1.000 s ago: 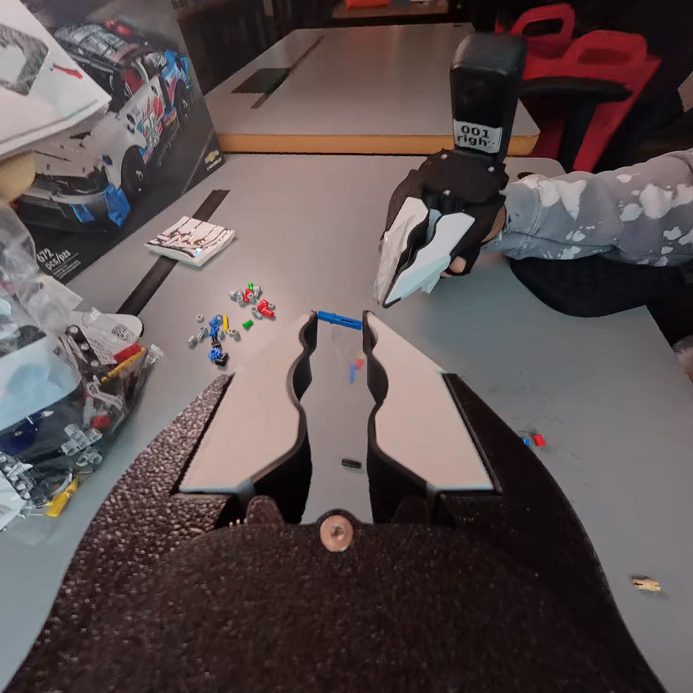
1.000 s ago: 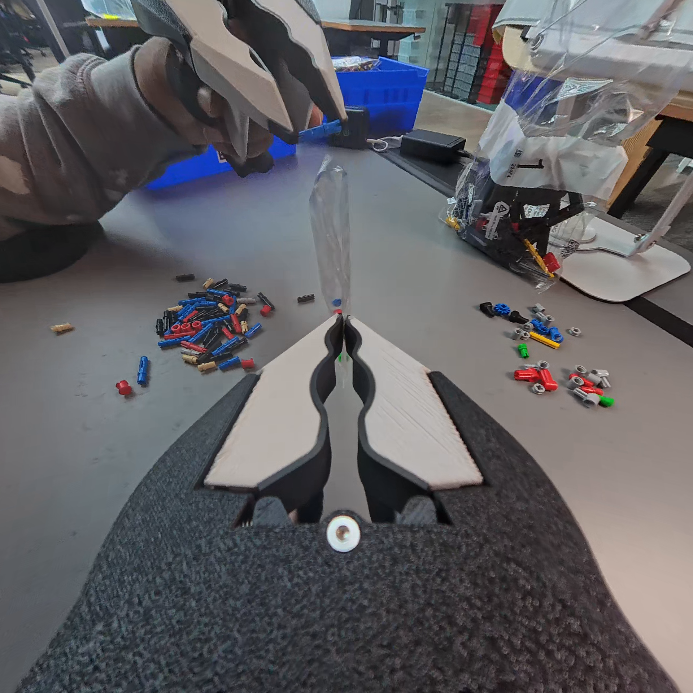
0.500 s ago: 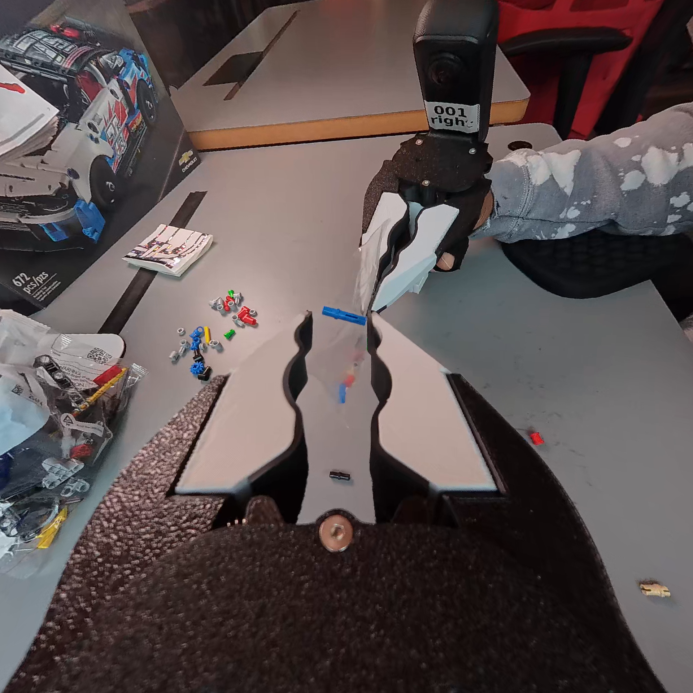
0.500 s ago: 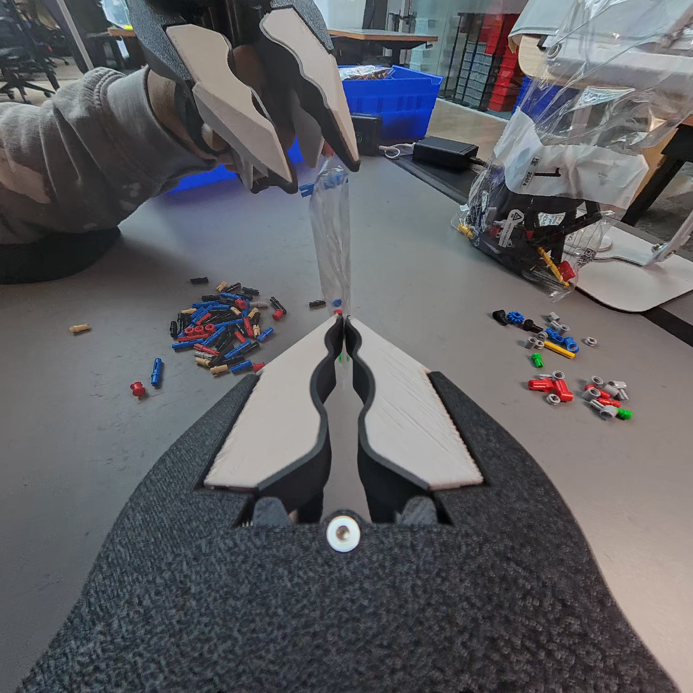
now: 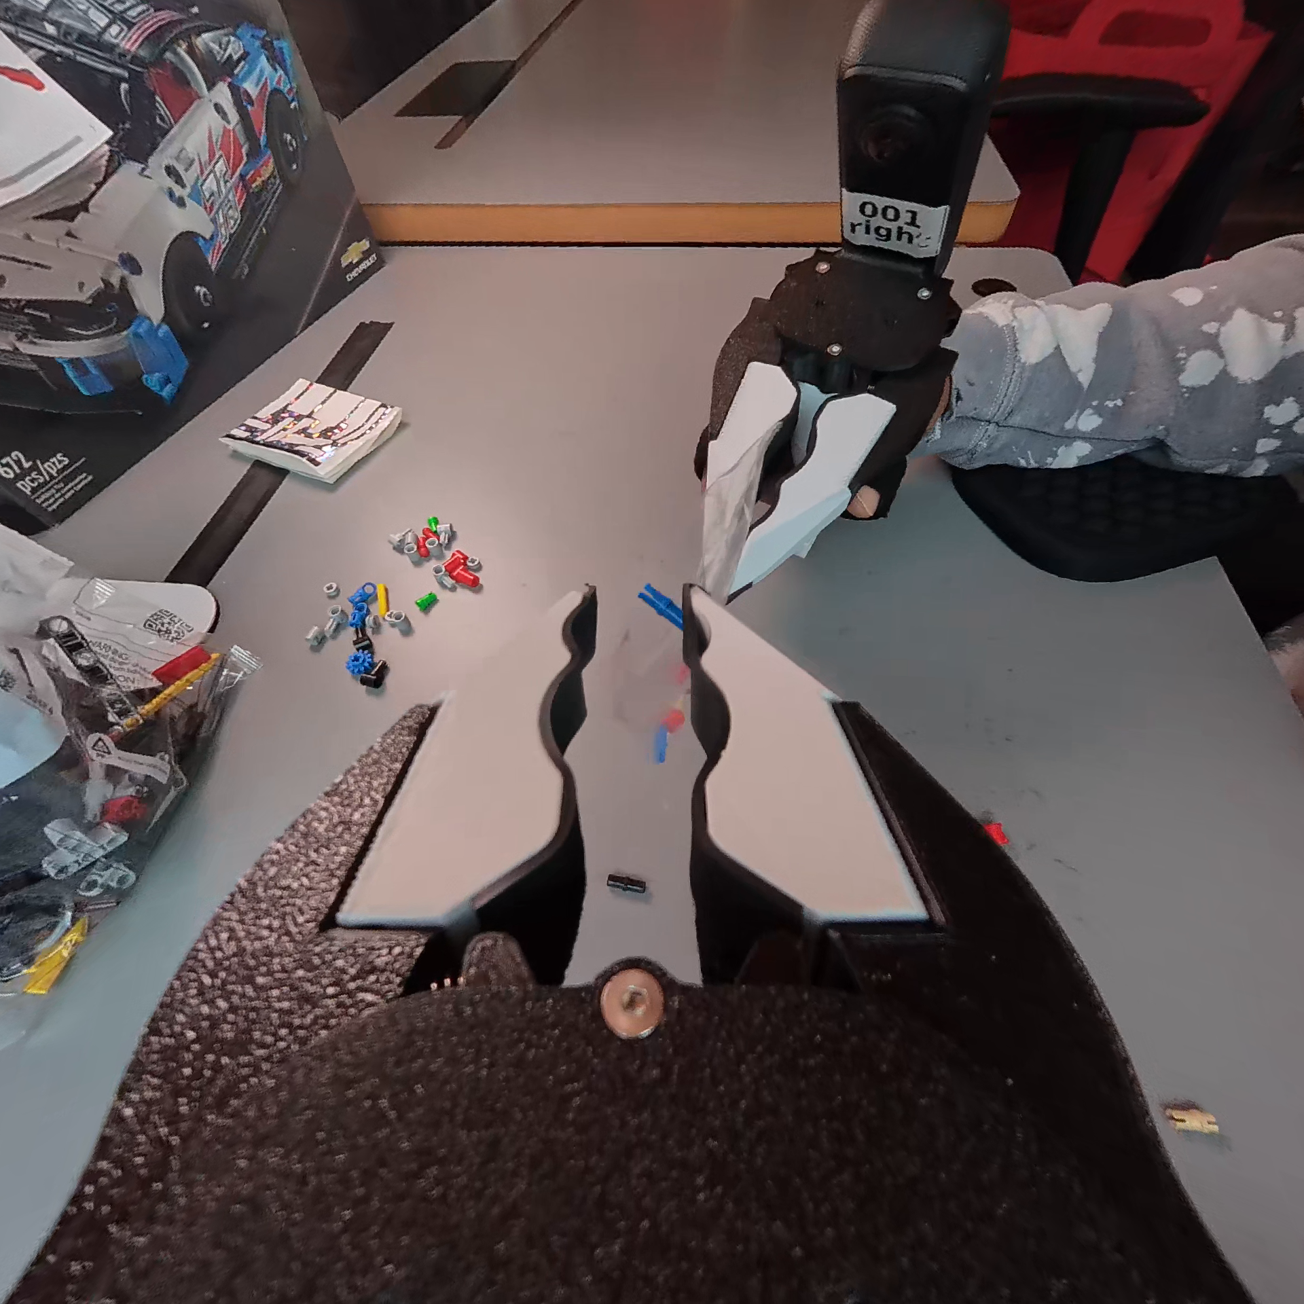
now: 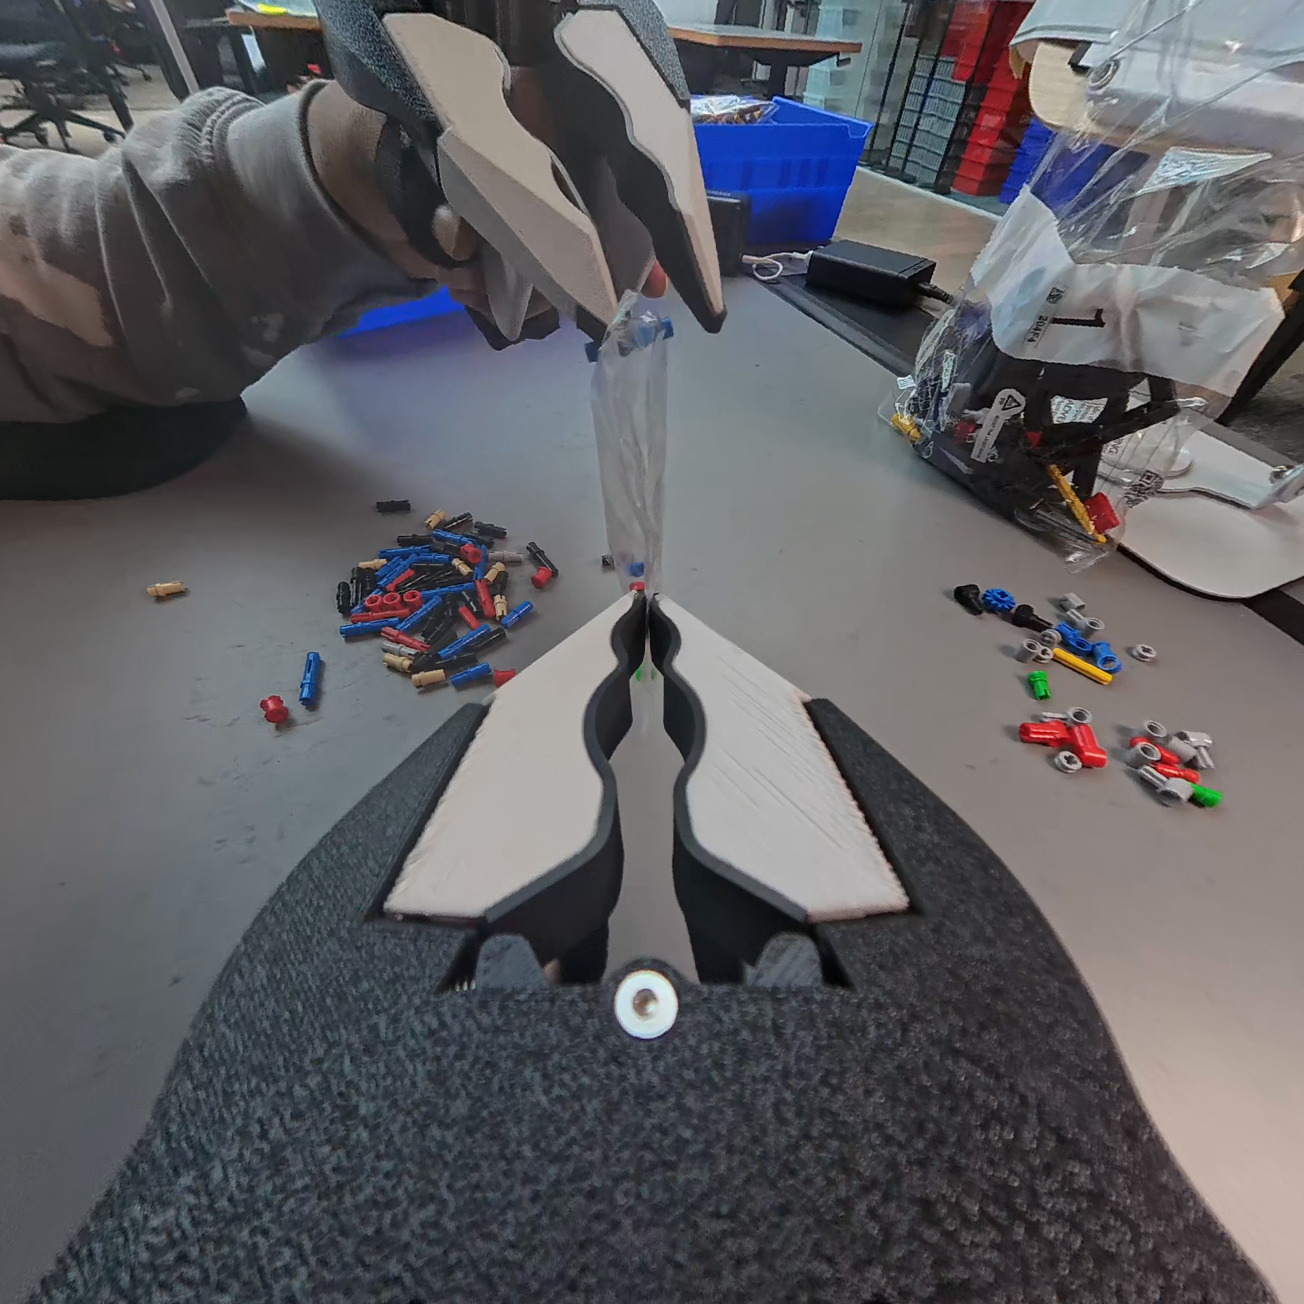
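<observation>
Right gripper (image 6: 648,600) pinched closed on a small clear bag (image 6: 630,451); left gripper (image 6: 660,310) spread open over the bag's top, blue pin (image 6: 638,335) falling between its fingers; pile of pins (image 6: 437,600) on grey table (image 6: 776,536)

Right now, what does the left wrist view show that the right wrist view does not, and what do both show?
Only the left wrist view: the car-model box and a sticker sheet.

Only the right wrist view: the big pile of blue, black and red pins and blue bins.

Both: the right tongs shut on a small clear bag, the open left tongs at a blue pin, and the small sorted parts.
</observation>
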{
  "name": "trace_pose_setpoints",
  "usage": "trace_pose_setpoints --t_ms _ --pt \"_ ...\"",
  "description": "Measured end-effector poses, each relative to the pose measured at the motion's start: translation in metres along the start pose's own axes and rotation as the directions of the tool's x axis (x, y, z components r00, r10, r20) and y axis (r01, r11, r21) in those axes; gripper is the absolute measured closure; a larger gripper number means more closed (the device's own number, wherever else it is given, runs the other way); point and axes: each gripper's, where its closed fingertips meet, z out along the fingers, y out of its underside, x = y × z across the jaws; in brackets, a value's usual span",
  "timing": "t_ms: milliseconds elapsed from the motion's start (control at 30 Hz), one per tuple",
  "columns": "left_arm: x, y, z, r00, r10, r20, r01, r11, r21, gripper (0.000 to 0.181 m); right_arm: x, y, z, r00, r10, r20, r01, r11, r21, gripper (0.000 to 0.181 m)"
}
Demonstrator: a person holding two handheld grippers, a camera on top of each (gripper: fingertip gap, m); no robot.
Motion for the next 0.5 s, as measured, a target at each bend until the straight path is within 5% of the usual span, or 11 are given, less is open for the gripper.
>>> trace_pose_setpoints --t_ms 367,500 --pt "-0.012 0.027 -0.003 0.996 -0.093 0.007 0.093 0.988 -0.126 0.161 -0.005 -0.002 -0.001 0.999 -0.028 0.020 0.027 1.000 0.014 0.181" --pt "-0.010 0.015 -0.011 0.992 -0.120 -0.027 0.118 0.991 -0.057 0.161 -0.004 -0.001 -0.001 0.999 -0.036 0.016 0.035 0.999 0.010 0.181"
